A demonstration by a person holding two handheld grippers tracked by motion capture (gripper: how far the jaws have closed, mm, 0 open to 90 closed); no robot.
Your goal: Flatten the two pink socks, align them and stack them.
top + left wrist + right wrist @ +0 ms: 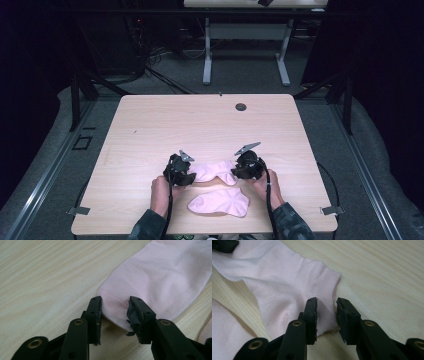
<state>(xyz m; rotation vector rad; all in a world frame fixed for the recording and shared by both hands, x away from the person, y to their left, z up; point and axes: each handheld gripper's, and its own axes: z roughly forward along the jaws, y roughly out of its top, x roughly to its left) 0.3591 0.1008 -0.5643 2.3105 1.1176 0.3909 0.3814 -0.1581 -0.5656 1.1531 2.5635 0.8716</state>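
Pink sock (214,171) is stretched between your claws: your left gripper (114,312) straddles its rounded end, jaws half spread, pads seemingly just off the cloth; your right gripper (327,315) straddles its other end likewise. A second sock (220,203) lies nearer you. Pale wooden table (200,120), dark room beyond.

I see two pale pink socks, plain and unpatterned: the far sock (214,171) and the near sock (220,203). My left gripper (181,176) and right gripper (245,170) are black. The table (200,125) is light wood with fine grain streaks. My sleeves (148,227) are camouflage green.
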